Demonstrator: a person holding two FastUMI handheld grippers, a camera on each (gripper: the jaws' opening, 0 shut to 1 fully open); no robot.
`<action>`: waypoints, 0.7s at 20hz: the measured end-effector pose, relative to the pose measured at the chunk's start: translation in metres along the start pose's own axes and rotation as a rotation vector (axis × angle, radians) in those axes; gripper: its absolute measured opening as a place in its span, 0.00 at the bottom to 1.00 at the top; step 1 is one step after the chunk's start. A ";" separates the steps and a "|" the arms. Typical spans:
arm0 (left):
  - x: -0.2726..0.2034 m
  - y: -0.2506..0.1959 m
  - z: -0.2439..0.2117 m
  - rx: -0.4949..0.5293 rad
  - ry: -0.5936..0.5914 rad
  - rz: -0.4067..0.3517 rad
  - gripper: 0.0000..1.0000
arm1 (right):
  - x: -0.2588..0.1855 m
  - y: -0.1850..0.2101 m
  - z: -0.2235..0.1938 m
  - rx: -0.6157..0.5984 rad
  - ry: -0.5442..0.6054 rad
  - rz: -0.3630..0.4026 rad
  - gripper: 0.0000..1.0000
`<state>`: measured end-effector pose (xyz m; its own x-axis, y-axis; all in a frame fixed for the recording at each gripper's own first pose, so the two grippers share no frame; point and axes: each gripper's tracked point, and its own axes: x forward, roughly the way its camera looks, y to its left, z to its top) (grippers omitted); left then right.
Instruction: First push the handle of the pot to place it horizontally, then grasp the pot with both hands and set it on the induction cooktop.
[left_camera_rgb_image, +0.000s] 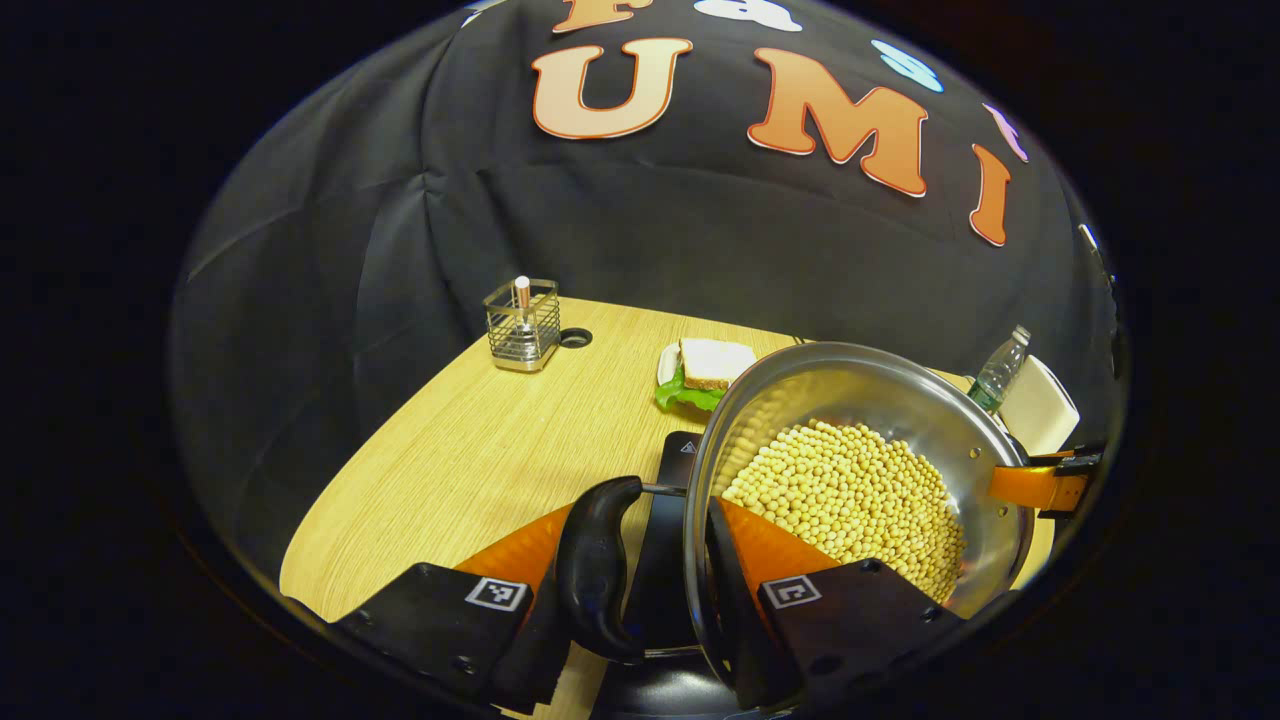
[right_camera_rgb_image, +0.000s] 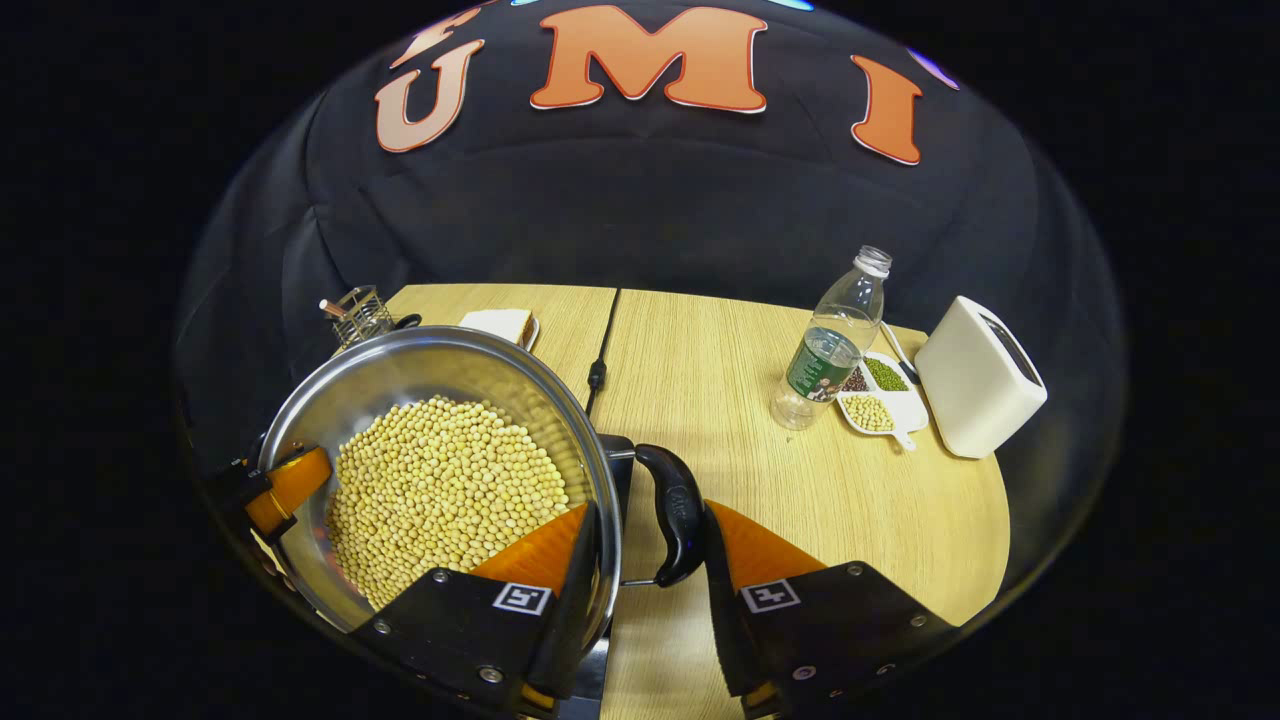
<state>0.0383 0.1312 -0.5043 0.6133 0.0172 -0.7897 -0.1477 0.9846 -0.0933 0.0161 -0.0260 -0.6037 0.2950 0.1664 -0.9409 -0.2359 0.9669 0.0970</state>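
Left gripper (left_camera_rgb_image: 640, 560) clamps pot (left_camera_rgb_image: 850, 480) handle and rim; right gripper (right_camera_rgb_image: 640, 560) likewise. Carry step; cooktop (left_camera_rgb_image: 665, 520) under pot. Next: lower level, release.

Bright, even light falls from above on the desk (right_camera_rgb_image: 760, 450), whose far edge bows under strong fisheye distortion. The pot (left_camera_rgb_image: 880, 390) wall shows soft glare and mirrored beans. Shadows are faint and short. Focus is sharp at centre and softens toward the dim rim.
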 end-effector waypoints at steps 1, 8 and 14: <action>0.003 0.001 -0.001 -0.001 0.004 -0.001 0.68 | -0.002 0.002 0.000 -0.001 0.006 -0.001 0.55; 0.019 0.006 -0.015 -0.018 0.015 -0.003 0.68 | -0.004 0.004 0.007 -0.019 0.010 -0.011 0.55; 0.010 0.003 -0.015 0.144 0.013 0.054 0.83 | -0.008 -0.004 0.012 -0.015 0.000 0.012 0.62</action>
<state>0.0322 0.1317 -0.5218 0.5973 0.0697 -0.7990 -0.0668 0.9971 0.0370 0.0261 -0.0291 -0.5923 0.2920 0.1778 -0.9397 -0.2532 0.9619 0.1033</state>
